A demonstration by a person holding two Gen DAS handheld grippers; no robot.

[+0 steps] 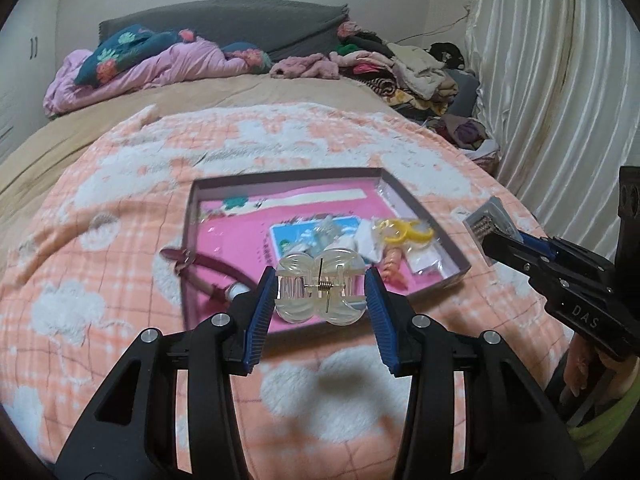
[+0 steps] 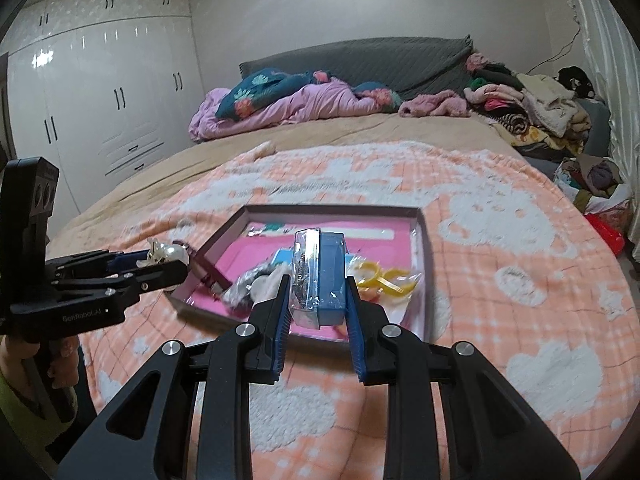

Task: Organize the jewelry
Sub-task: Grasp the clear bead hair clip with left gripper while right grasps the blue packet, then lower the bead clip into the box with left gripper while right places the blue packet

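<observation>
Your left tongs (image 1: 322, 292) are clamped on a clear hair claw clip (image 1: 320, 290), held above the near edge of the shallow box (image 1: 192, 216) on the bed's peach blanket (image 1: 100, 280). Your right tongs (image 2: 318, 292) are clamped on a blue packet in clear wrap (image 2: 320, 276), also above the box's near edge, right of the clip.

Black grippers, blue ribbed fingers (image 1: 262, 312)
</observation>
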